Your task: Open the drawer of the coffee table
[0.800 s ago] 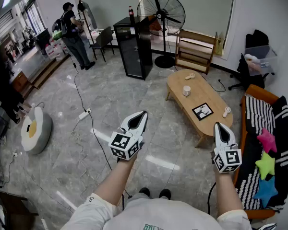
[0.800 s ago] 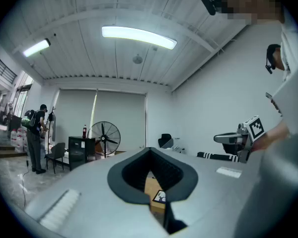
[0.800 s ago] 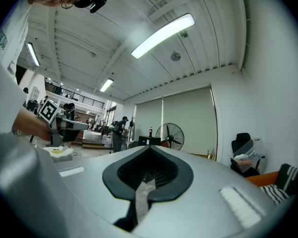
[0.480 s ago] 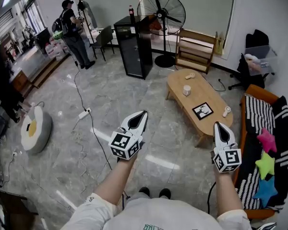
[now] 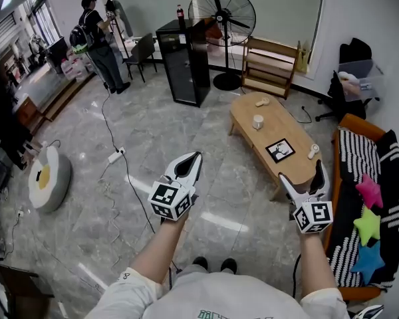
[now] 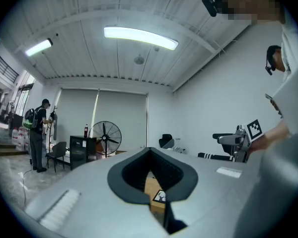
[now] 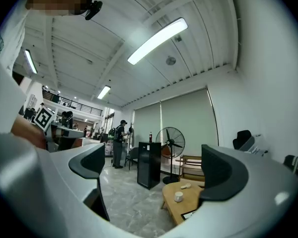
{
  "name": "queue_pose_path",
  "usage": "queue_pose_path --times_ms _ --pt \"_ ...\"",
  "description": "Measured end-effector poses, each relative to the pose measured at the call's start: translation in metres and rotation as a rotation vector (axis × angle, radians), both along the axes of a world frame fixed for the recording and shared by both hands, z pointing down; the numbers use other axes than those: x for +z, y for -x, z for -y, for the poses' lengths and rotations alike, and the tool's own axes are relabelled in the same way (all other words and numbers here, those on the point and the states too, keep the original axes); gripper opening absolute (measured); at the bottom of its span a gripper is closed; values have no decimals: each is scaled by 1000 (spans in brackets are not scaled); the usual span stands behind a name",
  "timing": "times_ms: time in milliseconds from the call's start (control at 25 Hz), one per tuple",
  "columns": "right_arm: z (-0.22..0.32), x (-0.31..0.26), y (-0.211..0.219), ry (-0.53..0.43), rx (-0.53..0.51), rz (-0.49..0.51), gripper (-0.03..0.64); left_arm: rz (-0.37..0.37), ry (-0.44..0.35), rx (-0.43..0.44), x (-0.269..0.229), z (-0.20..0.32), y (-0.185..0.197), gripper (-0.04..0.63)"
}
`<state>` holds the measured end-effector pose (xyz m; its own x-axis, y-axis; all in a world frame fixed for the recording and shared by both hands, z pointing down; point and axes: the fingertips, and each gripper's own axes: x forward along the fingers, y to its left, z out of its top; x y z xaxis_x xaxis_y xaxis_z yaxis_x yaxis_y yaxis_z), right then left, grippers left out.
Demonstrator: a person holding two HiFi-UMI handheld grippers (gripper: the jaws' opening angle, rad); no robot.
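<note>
The oval wooden coffee table (image 5: 289, 165) stands ahead to the right, with a white cup (image 5: 257, 121) and a black-and-white marker card (image 5: 280, 151) on top. No drawer front shows in any view. My right gripper (image 5: 303, 178) is held level just short of the table's near end, with its jaws spread wide and nothing between them. In the right gripper view the table (image 7: 181, 207) and cup (image 7: 178, 196) show between the open pads (image 7: 221, 175). My left gripper (image 5: 188, 161) hovers over the floor left of the table, shut and empty; in the left gripper view its jaws (image 6: 150, 155) meet.
A sofa with a striped throw and star cushions (image 5: 369, 228) lies close on the right. A black cabinet (image 5: 185, 65), a floor fan (image 5: 222, 15) and a wooden rack (image 5: 270, 68) stand beyond. A cable (image 5: 123, 168) crosses the floor. A person (image 5: 100, 42) stands far left.
The right gripper's jaws have gone from shut to wide open. The left gripper has hardly moved.
</note>
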<state>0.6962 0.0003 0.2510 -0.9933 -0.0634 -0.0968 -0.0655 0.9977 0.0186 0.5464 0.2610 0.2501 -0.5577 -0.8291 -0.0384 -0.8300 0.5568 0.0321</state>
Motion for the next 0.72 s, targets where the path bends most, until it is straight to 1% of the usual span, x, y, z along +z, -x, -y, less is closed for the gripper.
queue_pose_path --times_ms 400,720 --pt "0 15 2 -9 -28 -35 591 -9 11 -32 8 -6 5 -2" --pt "2 28 17 -17 -86 -55 591 -10 39 -60 17 -3 11 -2"
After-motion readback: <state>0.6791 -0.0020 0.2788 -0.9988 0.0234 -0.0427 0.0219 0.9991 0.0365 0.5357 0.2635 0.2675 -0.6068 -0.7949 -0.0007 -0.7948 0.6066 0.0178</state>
